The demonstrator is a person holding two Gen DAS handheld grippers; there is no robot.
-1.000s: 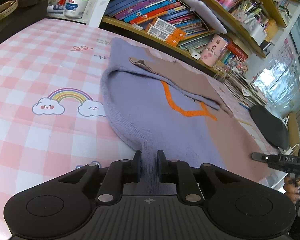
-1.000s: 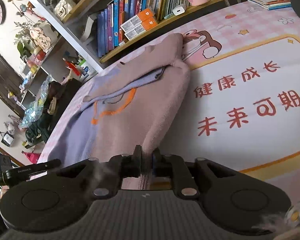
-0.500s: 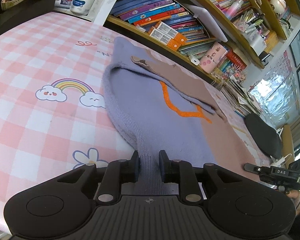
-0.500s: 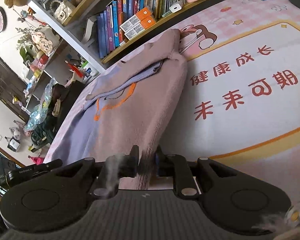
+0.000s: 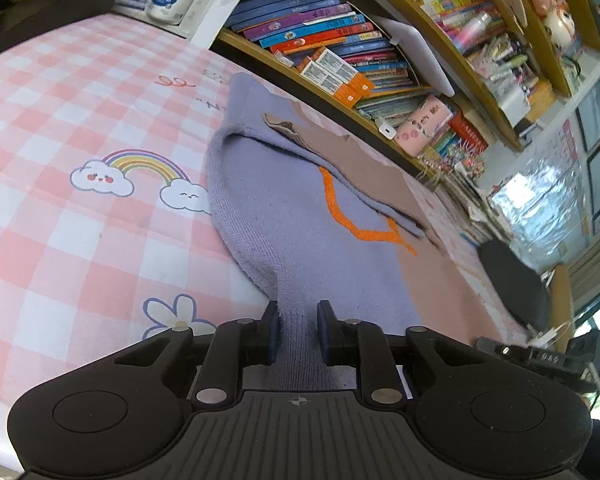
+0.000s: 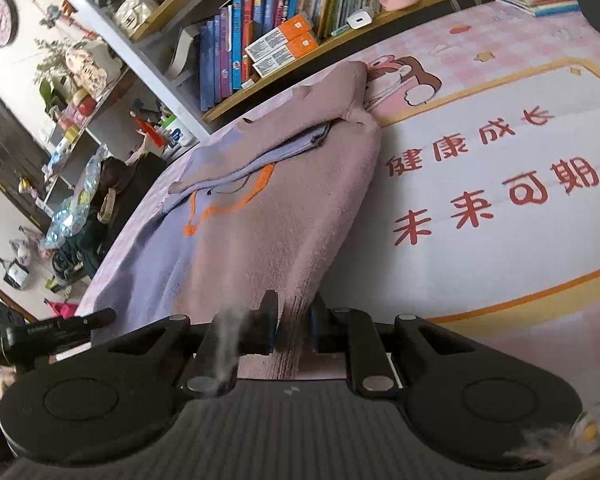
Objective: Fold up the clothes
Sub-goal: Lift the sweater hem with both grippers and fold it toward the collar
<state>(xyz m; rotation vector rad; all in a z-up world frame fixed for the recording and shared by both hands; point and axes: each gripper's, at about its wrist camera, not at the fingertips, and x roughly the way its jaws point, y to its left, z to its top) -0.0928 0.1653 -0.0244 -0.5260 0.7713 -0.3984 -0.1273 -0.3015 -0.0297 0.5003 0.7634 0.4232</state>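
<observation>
A sweater [image 5: 300,216], lavender on one half and dusty pink on the other with an orange line, lies flat on the pink checked mat [image 5: 60,240]. Its sleeves are folded across the chest. My left gripper [image 5: 298,322] has the lavender ribbed hem between its jaws, which are closing on it. In the right wrist view the sweater [image 6: 268,232] stretches away from my right gripper [image 6: 294,318], which is shut on the pink ribbed hem. Both hem corners are lifted slightly off the mat.
A low bookshelf [image 5: 340,68] packed with books runs along the far side of the mat. A black cushion [image 5: 516,280] sits at the mat's right end. Red characters [image 6: 496,200] are printed on the bare mat right of the sweater. Clutter [image 6: 72,216] stands on the floor to the left.
The left gripper has drawn back a little with the hem and rolled slightly, so a flower print on the mat has come into view. The right gripper has held still on its hem.
</observation>
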